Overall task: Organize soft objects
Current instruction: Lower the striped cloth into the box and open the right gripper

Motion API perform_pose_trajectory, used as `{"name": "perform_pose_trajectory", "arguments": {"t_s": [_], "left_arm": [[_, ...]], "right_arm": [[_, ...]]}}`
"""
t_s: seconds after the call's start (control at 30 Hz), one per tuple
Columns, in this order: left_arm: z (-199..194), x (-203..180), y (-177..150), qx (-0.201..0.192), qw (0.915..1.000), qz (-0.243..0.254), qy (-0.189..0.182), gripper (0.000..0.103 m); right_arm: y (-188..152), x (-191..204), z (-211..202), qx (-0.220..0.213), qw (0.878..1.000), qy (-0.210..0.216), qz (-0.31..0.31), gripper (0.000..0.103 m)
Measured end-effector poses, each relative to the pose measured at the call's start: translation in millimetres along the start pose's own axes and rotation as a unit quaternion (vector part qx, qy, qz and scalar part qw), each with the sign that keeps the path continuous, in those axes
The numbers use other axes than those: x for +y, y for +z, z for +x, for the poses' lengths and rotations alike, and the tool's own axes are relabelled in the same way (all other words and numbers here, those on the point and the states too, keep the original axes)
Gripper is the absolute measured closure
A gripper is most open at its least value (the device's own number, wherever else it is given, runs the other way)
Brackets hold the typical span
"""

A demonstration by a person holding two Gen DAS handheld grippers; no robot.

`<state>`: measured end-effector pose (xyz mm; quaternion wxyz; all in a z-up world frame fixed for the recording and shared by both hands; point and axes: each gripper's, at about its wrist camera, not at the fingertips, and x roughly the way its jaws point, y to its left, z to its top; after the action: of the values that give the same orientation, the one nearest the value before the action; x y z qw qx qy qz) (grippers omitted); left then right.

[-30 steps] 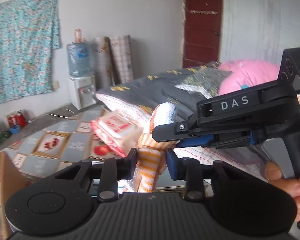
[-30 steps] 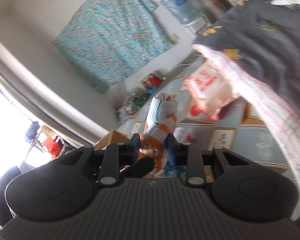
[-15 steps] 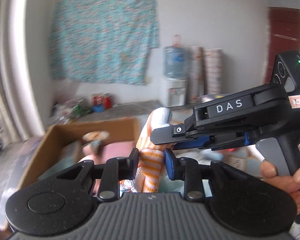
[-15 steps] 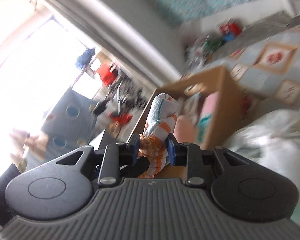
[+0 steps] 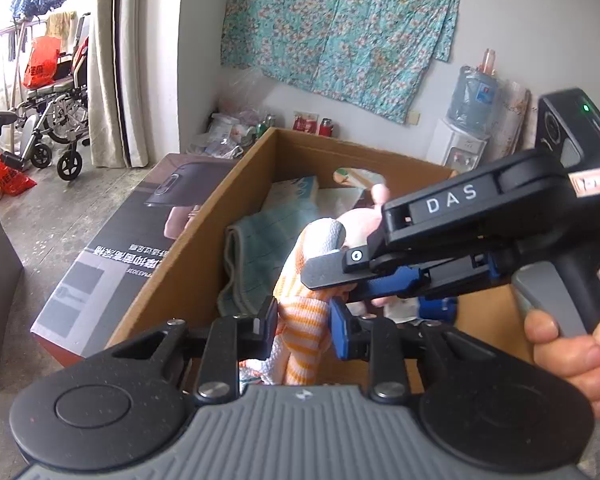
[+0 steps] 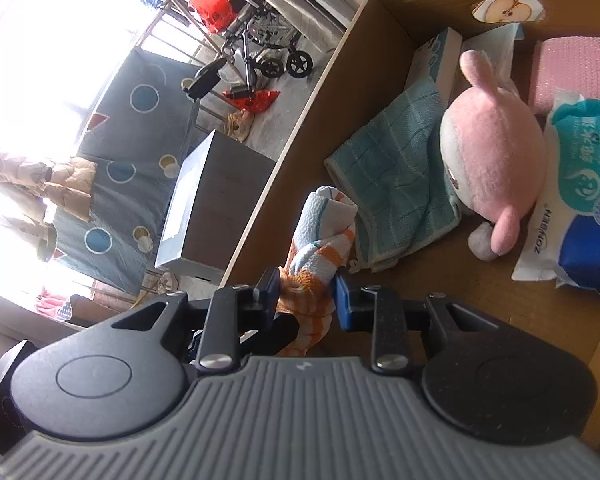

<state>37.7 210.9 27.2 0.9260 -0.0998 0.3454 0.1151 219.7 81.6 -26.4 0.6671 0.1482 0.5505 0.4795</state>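
Here we are holding a rolled orange-and-white striped towel (image 5: 304, 320) over the open cardboard box (image 5: 204, 248), with both tools pinching it at once. The left tool (image 5: 303, 320) is closed on the lower, orange-striped part, its pads pressing into the cloth from both sides. The right tool (image 6: 305, 294) is clamped on the same roll; in the left wrist view it is reaching in from the right, a hand (image 5: 572, 356) wrapped round its grip, and biting the towel just above the left tool's hold. The pale blue-and-white end of the towel (image 6: 324, 216) is sticking up free beyond both grips.

We are judging this as a light, soft, floppy thing: it is bulging around the pads, and any loose end is likely to sag or unroll once one grip lets go. It is not fragile, and the weave looks grippy rather than slick. Taking hold across the thick middle of the roll seems best, since a corner alone would let it fall open.

Inside the box a teal checked cloth (image 6: 396, 176), a pink plush toy (image 6: 496, 164) and a pack of wipes (image 6: 580, 200) are already lying, with bare cardboard floor near the towel.
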Motion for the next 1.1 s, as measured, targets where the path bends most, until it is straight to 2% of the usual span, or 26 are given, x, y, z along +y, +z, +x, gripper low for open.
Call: {"name": "perform_pose_trajectory", "arguments": {"t_s": [0.1, 0.17, 0.33, 0.47, 0.6, 0.67, 0.73, 0.8, 0.97, 1.1], "left_arm": [[2, 9, -3, 0.006, 1.0, -0.004, -0.001, 0.069], [1, 12, -4, 0.005, 1.0, -0.004, -0.004, 0.059], [1, 16, -8, 0.012, 0.9999, 0.005, -0.007, 0.059], [1, 14, -12, 0.024, 0.9996, 0.013, -0.009, 0.058], [5, 15, -16, 0.035, 0.9993, 0.01, -0.008, 0.057], [4, 14, -17, 0.035, 0.9993, 0.008, -0.008, 0.054], [2, 13, -18, 0.033, 0.9994, 0.01, -0.009, 0.051], [2, 11, -18, 0.032, 0.9994, 0.013, -0.008, 0.049], [-4, 0, -18, 0.024, 0.9993, 0.018, -0.022, 0.047], [-6, -16, -13, 0.015, 0.9985, 0.026, -0.045, 0.046]], "right_arm": [[11, -1, 21, 0.02, 1.0, -0.012, 0.007, 0.076], [13, -4, 37, 0.035, 0.999, -0.021, 0.017, 0.076], [14, -20, 80, 0.073, 0.995, -0.032, 0.053, 0.076], [9, -18, 112, 0.098, 0.993, -0.042, 0.05, 0.075], [5, -17, 128, 0.112, 0.992, -0.046, 0.045, 0.069], [6, -15, 123, 0.115, 0.991, -0.044, 0.051, 0.062], [7, -13, 113, 0.102, 0.993, -0.039, 0.052, 0.047], [7, -9, 102, 0.089, 0.994, -0.037, 0.049, 0.043], [3, -3, 59, 0.044, 0.998, -0.02, 0.039, 0.039], [-4, -8, -6, -0.019, 1.0, -0.003, 0.019, 0.039]]}}
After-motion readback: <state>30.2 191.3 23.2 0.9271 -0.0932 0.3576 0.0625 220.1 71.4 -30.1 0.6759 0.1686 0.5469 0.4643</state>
